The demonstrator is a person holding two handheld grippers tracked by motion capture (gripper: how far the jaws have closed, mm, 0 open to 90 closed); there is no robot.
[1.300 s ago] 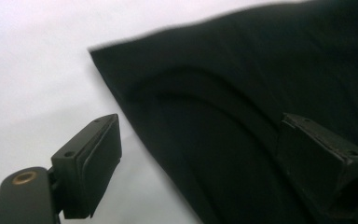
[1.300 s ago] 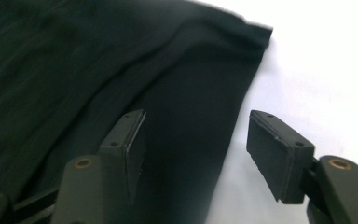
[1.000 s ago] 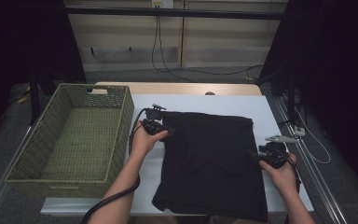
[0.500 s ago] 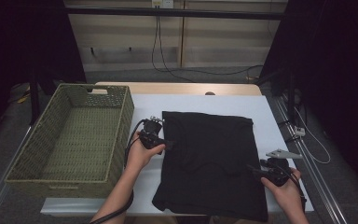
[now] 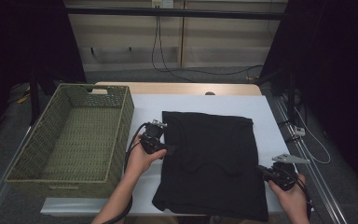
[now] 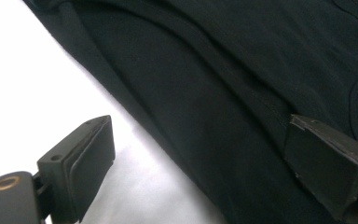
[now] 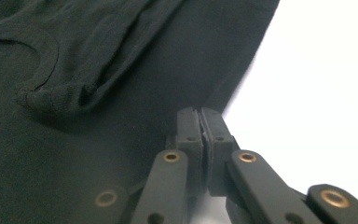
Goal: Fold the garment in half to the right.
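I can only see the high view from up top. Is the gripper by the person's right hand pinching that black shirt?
Observer: In the right gripper view, the right gripper has just been closing. Its jaws now stand shut at the edge of the black cloth garment. I cannot tell whether cloth is caught between them.
Operator: What about the other one?
Observer: The left gripper view shows the left gripper wide open, with one jaw over the white table and the other over the garment.
Operator: Is the shirt flat?
Observer: Not everywhere. The right gripper view shows a bunched fold just beyond the jaws.
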